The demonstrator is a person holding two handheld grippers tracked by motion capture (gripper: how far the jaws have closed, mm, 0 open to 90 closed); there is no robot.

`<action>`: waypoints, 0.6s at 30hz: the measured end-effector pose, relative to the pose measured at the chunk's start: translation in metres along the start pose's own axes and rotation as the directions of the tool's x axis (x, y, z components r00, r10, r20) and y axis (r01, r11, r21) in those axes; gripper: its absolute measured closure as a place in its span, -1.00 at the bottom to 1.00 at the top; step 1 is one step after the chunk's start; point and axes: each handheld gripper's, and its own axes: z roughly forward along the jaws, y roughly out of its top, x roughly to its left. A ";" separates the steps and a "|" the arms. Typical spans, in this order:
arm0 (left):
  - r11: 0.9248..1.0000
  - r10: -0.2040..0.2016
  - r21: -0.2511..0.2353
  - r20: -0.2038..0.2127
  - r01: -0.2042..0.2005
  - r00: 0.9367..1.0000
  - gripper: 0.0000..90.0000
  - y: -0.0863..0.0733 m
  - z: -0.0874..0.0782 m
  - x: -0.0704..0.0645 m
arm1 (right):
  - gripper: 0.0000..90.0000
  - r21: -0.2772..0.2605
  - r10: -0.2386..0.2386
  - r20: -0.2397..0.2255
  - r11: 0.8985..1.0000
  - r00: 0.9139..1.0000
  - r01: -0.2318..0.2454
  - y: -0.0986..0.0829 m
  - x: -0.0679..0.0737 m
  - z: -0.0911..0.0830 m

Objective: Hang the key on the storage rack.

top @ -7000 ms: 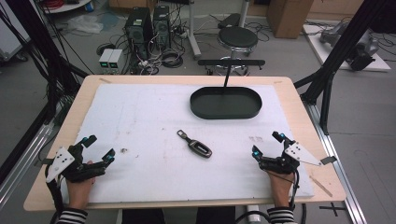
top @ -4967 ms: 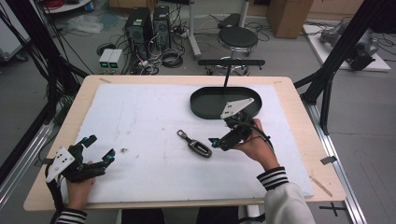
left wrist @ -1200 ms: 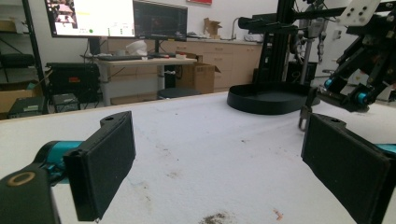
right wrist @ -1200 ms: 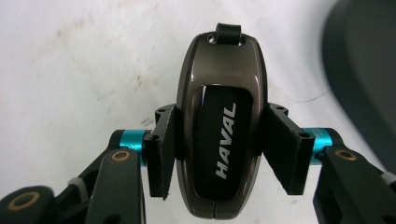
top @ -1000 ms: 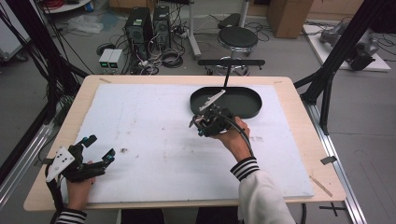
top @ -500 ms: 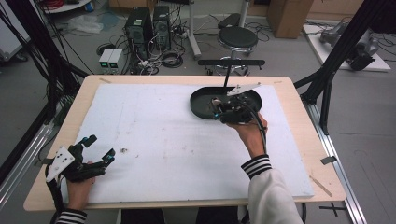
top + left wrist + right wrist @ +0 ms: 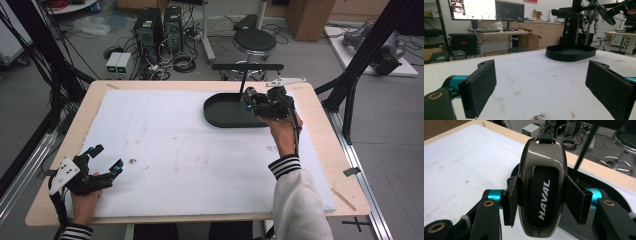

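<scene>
The right gripper (image 7: 541,202) is clenched on a car key fob (image 7: 541,185), a glossy dark-brown shell with a black centre panel reading HAVAL. In the right gripper view the fob stands between the two padded jaws, one pressed against each of its long sides, and it juts up past the jaw tips so that its strap loop sits at the top. Behind and below the fob lies a black oval tray (image 7: 619,197), with the white mat (image 7: 461,162) covering the desk to the side of it.

In the high view the right gripper (image 7: 262,102) is over the right end of the tray (image 7: 220,107), which sits near the far edge of the desk (image 7: 320,130), right of its middle. The hand and striped cuff reach up to it from the near edge.

The left gripper (image 7: 100,162) rests near the near left corner of the desk, well apart from the tray and the fob. Its jaws stand wide apart with nothing between them; in the left gripper view its pads (image 7: 480,90) frame bare white mat (image 7: 536,82), and the tray (image 7: 570,52) shows far off across the mat.
</scene>
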 end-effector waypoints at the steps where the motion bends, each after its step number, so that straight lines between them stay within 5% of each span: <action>1: 1.000 0.000 0.000 0.000 0.000 1.000 -0.77 0.000 0.000 0.000 | 0.07 -0.003 0.000 0.011 1.000 1.000 0.000 0.001 -0.002 -0.001; 18: 1.000 -0.003 0.000 0.001 0.003 1.000 -0.77 0.000 0.000 0.000 | 0.07 -0.037 0.033 0.122 0.999 0.992 -0.028 0.019 -0.031 0.000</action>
